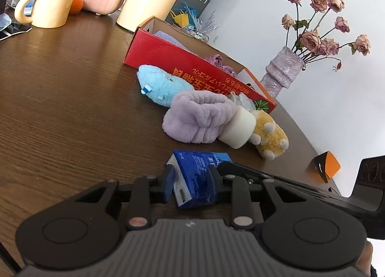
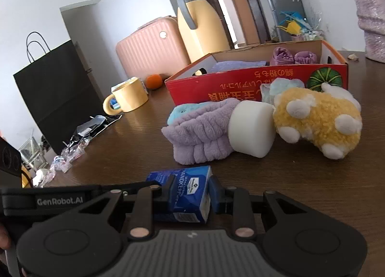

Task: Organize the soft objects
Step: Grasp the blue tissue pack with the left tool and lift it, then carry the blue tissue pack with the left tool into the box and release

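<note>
— Looking along the left tongs [image 1: 191, 184], where does the blue plastic-wrapped tissue pack [image 1: 198, 180] sit?
— Right between the two fingers, tilted, and both fingers press its sides; those tongs are clenched on it. It lies low over the dark brown wooden tabletop [image 1: 72, 108].
— And the right tongs [image 2: 190, 194]?
— Clenched on the same tissue pack [image 2: 186, 192] from the other side, fingers touching its faces. The two tools meet at the pack, each reaching in level and low over the tabletop [image 2: 300, 180]; the other tool's black body crosses each view.
— What lies beyond?
— A lilac fluffy headband [image 1: 197, 118], a white foam cylinder [image 1: 238, 130] touching it, a yellow-and-white plush toy [image 1: 270, 137] and a light blue plush toy [image 1: 161, 86], all just in front of the red open cardboard box [image 1: 192, 67]
</note>
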The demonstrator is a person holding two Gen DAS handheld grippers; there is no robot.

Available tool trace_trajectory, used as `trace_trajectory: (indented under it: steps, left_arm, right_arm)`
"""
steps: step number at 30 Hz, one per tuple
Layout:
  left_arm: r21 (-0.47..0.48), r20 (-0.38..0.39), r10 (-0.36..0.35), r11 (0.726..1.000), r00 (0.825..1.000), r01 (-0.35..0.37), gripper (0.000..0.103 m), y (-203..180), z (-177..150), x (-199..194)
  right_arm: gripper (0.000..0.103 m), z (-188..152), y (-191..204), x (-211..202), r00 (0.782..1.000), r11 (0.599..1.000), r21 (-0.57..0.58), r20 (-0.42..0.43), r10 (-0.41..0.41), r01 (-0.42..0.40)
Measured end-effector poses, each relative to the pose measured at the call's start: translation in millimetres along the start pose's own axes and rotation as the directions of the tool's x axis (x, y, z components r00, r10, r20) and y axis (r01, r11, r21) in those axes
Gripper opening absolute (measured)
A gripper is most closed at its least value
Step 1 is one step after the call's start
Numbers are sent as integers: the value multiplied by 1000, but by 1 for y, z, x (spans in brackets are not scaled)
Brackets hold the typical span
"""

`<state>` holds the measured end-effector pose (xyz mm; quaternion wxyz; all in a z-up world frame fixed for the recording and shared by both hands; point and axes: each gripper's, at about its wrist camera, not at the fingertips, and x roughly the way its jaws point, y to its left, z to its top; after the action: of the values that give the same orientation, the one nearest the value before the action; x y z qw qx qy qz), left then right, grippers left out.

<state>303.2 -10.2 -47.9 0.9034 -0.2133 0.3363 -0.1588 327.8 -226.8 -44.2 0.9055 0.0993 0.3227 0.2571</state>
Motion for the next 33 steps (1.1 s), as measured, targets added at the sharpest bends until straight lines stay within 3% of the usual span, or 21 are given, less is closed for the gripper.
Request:
trace_trajectory:
  steps: [10,18,23,26,29,33]
  left_arm:
    - [65,55,-77,995,996,74,25,-21,-15,-44]
    - [110,125,-151,984,981,138,25,-39,-3,-66]
    - [132,196,-204,975,959,180,25,-49,50,-57]
    - [166,232,-218,969,948,182,25,-58,102,-38]
    - [144,227,-198,975,954,168,25,-56,160,-4]
    - [100,168,-117,990,979,101,22,-42,227,60]
  right_arm:
    - [27,-25,21,-48,998,998,31,35,-46,45]
    - [27,-26,44,-92,988,996,18,127,-85,83]
    - [27,-2,51,-97,977,994,-12,185,-105,109]
    - [27,33,46,-88,969,993,-32,221,-106,116]
    - [27,88,34,-65,963,993,-35,248,-103,115]
    - [27,166,5,-9,972,995,22,214,-95,93]
